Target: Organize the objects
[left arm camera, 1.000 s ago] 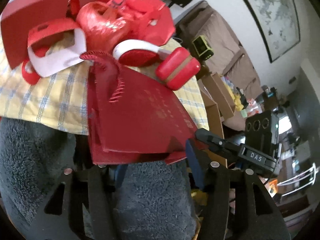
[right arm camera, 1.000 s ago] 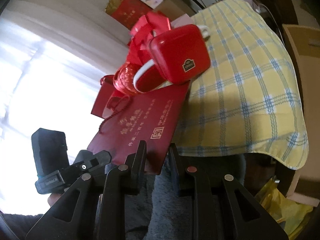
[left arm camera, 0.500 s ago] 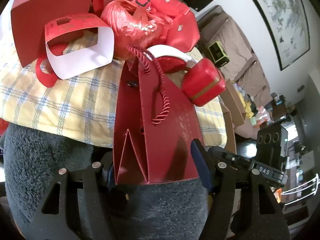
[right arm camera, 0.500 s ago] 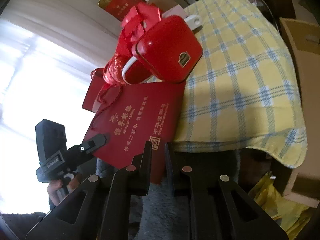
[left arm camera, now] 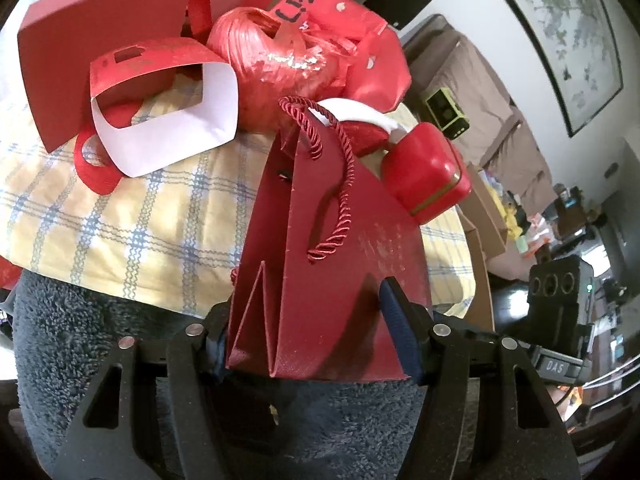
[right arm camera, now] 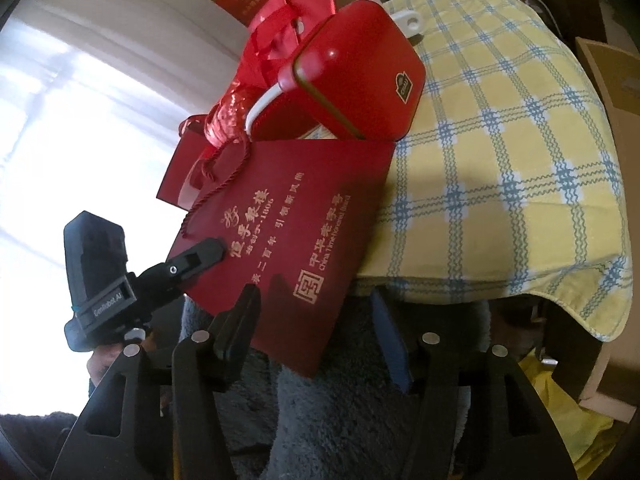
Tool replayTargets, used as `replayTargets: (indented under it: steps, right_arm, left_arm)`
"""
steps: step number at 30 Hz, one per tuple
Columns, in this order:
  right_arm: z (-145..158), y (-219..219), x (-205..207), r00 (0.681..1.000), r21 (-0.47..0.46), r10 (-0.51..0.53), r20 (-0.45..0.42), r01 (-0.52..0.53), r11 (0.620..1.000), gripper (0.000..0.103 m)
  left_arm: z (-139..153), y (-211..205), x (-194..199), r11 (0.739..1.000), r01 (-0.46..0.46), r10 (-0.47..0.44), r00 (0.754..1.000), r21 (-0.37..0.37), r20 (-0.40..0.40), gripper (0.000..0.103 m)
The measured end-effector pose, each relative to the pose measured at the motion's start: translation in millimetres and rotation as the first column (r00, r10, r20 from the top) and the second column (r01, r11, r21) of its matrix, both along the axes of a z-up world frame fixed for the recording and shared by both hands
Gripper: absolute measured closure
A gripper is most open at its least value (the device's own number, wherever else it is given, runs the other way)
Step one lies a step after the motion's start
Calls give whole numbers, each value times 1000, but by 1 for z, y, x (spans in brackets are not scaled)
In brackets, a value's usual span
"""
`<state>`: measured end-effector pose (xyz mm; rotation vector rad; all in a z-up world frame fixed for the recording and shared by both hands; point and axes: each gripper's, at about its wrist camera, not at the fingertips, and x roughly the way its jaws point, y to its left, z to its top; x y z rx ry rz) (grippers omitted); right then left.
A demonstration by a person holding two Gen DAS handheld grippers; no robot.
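- Left wrist view: my left gripper (left arm camera: 316, 328) has its fingers either side of the bottom end of the dark red paper bag (left arm camera: 332, 264) and they are closing; the left pad looks pressed on the gusset, but I cannot tell whether the right one touches.
- At 11 o'clock the curled red-and-white card sleeve (left arm camera: 160, 120) lies on the checked cloth of the counter (left arm camera: 120, 220); at 12 the red raffia ball (left arm camera: 276, 68); at 1 the red tin (left arm camera: 428, 176), just beside the bag's upper edge.
- Right wrist view: the other rig at 8 o'clock reads "GenRobot.AI". My right gripper (right arm camera: 320, 320) is opening, fingers clear of the bag, whose corner hangs between them.
- I read gold print on the bag: "China Time-honored Brand" under Chinese characters, with a square seal. The tin's small badge is too small to read.
- Risks, as I judge them: with the right fingers released, the bag depends on the left alone, and thin paper may slip or crumple.
- The bag's top edge touches the tin, so any swing could nudge it along the counter; the cord handle (left arm camera: 340, 184) may snag the raffia.
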<state>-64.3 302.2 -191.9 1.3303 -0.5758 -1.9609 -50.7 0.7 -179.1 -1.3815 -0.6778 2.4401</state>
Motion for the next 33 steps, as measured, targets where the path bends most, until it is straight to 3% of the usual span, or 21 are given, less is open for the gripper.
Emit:
replayTargets:
  steps: [1,4,7,10,12,14,19,21,24,31,32,33]
  right_arm:
    - [0,-1,-1,1000,-4,-1,0,1,1000,44]
    - [2,1,-1,1000,-24,2,4,-2,1000,48]
    - [4,-2,0,1000,-8,4,-8,-4,1000,54]
    - [4,-1,0,1000,16,0,-11,0,1000,67]
    - [5,-1,1,1000,50,-6,-27,7,999,84]
    - [5,0,1,1000,35,-12,-29,13,999,86]
    - [-3,4,-3,1000,-16,-19,22,20,1000,84]
    - [-7,5,-5,999,-44,-23,47,25,999,80]
    - [-1,2,-2,999,-20,-22,25,23,1000,80]
    - [-3,-14,0,1000,-7,-1,23,1,1000,70]
    - [-2,-14,1,1000,-11,-6,19,6,1000,68]
    - [-2,-14,1,1000,-20,-12,16,12,1000,65]
  left_arm:
    - [1,2,0,1000,9,-9,1000,4,0,55]
    - [3,5,0,999,26,-26,1000,36,-4,65]
    - [9,8,2,999,36,-35,999,31,-22,68]
    - [13,8,4,999,29,-28,999,25,-30,72]
    - [14,8,5,999,19,-18,999,30,-27,76]
    - [13,8,5,999,18,-17,1000,34,-23,79]
    - [10,5,6,995,0,1,1000,99,-9,83]
    - [6,-1,8,982,-32,31,999,185,10,87]
    - [-6,-13,10,941,-105,92,994,321,58,91]
    - [-8,-14,12,923,-134,129,991,361,39,95]
    - [-10,-15,13,909,-135,129,991,395,43,95]
    - [-15,-17,13,877,-139,127,990,460,58,95]
